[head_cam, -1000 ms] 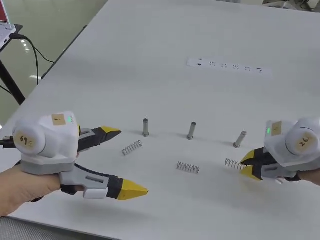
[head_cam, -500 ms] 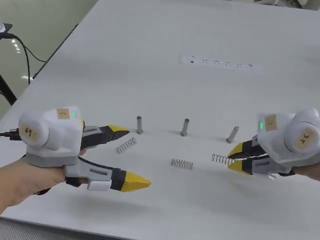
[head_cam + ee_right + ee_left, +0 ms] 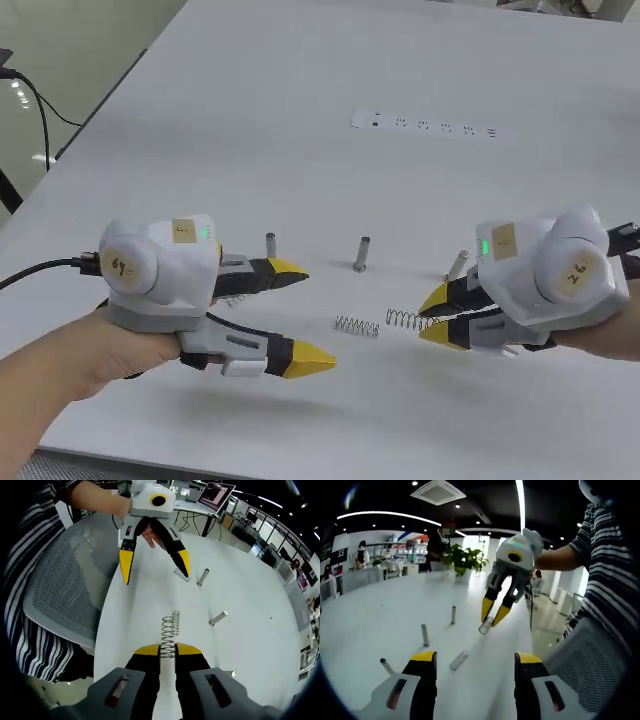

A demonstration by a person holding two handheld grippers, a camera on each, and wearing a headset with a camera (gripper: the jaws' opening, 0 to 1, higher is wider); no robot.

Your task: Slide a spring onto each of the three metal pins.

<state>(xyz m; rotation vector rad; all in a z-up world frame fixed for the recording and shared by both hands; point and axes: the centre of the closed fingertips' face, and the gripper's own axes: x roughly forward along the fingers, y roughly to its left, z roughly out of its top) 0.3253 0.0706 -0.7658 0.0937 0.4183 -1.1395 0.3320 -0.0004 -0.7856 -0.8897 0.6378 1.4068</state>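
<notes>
- Right gripper: jaws clenched on one end of a thin coiled steel spring. The right gripper view confirms the grasp, with the coil pinched between the yellow tips and projecting straight ahead along the jaws.
- Left gripper: jaws spread wide, grasping nothing, hovering over the near left part of the white tabletop.
- Three short grey metal pins stand upright in a row across the table: left pin, middle pin, right pin. All three are bare; no step of the task is complete.
- A second loose spring lies flat in front of the middle pin, just beyond the free end of the held one. A third loose spring lies near the left pin, close under the left gripper's jaws.
- Governing relation: the held spring's long axis runs roughly level, free end pointing toward the person's left, while the pins stand vertical. The right pin is the nearest to it, just behind the right gripper's tips and off to the side of the spring's axis, not ahead of it.
- Judgement: the right gripper is the nearer tool for that pin. The spring would need turning free end down, centring over the pin top, then lowering.
- Risk, as judged: held by one end only, the slender coil may sway or flex and miss the pin's tip.
</notes>
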